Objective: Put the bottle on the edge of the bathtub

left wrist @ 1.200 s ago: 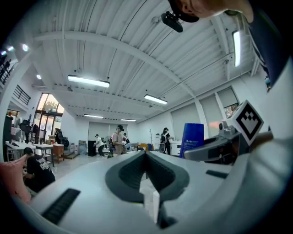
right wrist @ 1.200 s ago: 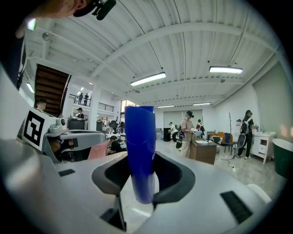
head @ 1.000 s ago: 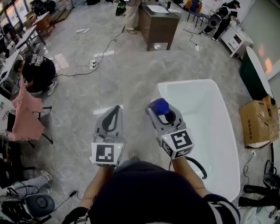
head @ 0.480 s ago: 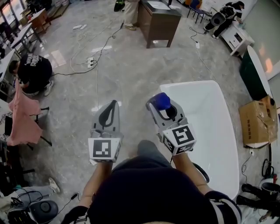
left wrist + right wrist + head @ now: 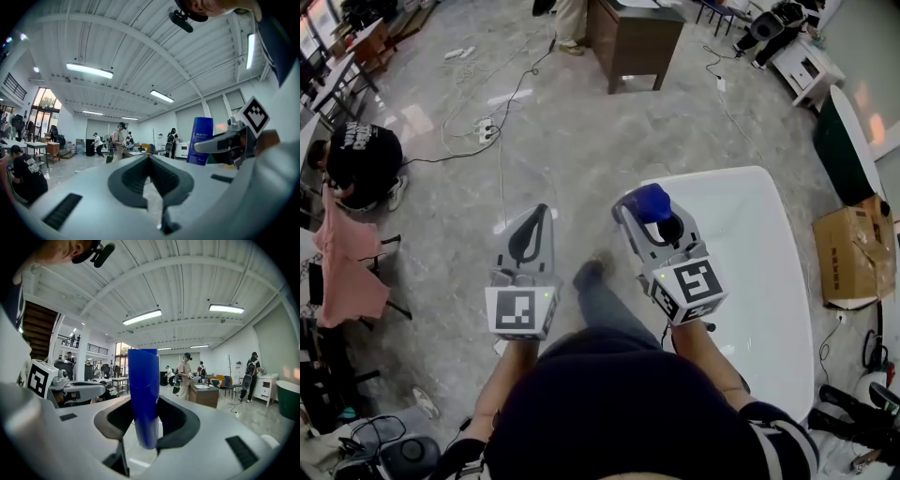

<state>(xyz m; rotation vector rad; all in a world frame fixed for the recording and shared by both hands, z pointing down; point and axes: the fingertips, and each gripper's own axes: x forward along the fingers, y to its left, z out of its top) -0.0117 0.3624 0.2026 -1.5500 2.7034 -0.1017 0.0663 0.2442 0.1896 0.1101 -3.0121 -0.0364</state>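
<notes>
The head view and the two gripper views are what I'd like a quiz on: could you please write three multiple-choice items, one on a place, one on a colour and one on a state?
1. Where does the bathtub lie in the head view?
A. At the right, past the right claw
B. At the far left
C. At the very top edge

2. What colour is the bottle?
A. Red
B. Blue
C. Green

3. What state is the left claw in?
A. Shut on the bottle
B. Wide open
C. Shut, with nothing in it

Answers:
1 A: the white bathtub fills the right side of the head view, beyond that claw.
2 B: the bottle shows blue in the head view and the right gripper view.
3 C: the left gripper view shows its jaws meeting with nothing between them. The right claw is the one gripping the bottle.
</notes>
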